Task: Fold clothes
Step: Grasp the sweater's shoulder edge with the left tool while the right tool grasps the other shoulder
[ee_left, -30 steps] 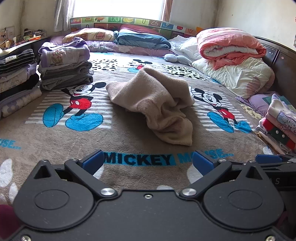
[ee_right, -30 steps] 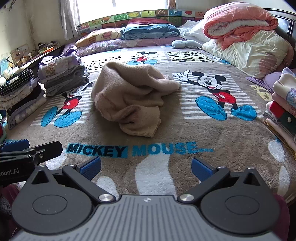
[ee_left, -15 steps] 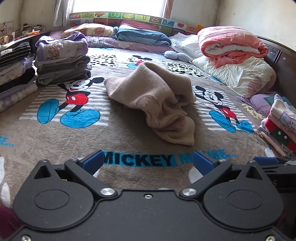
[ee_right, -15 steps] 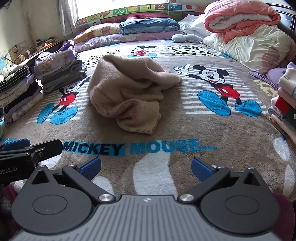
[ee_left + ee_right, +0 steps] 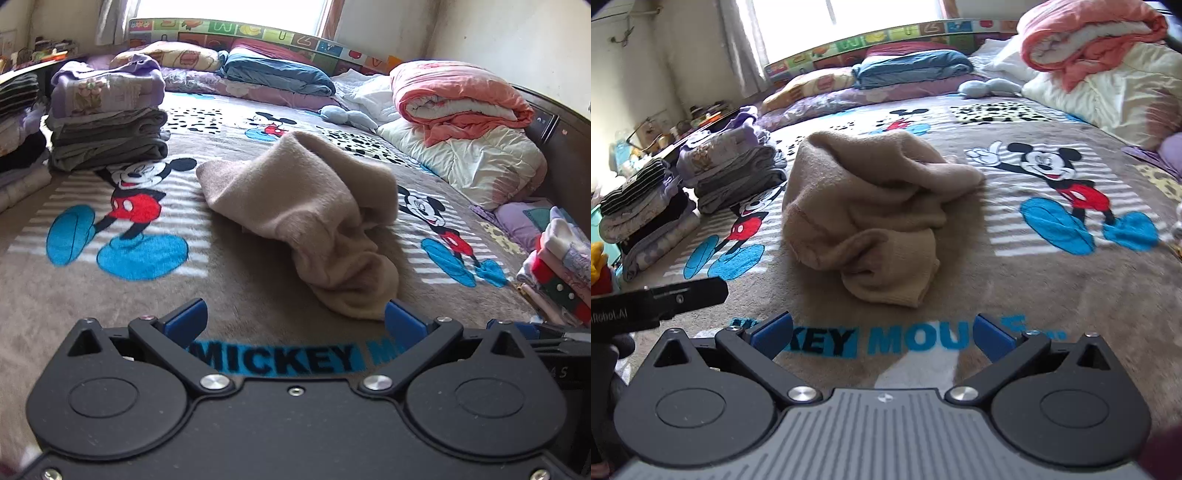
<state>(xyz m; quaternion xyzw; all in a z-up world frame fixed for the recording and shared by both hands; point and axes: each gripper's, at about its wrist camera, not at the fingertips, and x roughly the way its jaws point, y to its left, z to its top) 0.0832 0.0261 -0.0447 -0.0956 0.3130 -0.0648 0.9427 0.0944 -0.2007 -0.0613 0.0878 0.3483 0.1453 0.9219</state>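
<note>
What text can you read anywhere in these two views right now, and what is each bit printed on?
"MICKEY M": blue lettering on the brown blanket, left wrist view; the rest is hidden behind the fingers.
"KEY MOU": same blanket lettering, right wrist view, partly hidden.
"Robot.AI": white print on the left gripper body, first letters cut off.
Letters on the colourful headboard panel: too blurred to read reliably.

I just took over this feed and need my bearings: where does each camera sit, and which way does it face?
Left wrist: sits on the left hand-held gripper, low over the bed, facing the headboard; open blue fingers frame the crumpled beige garment; the right hand-held gripper's tip shows at far right.
Right wrist: sits on the right hand-held gripper, open, facing the same way; the left hand-held gripper shows at far left.
Shared: the beige garment, the Mickey Mouse blanket, the folded stack and the pink quilt.
</note>
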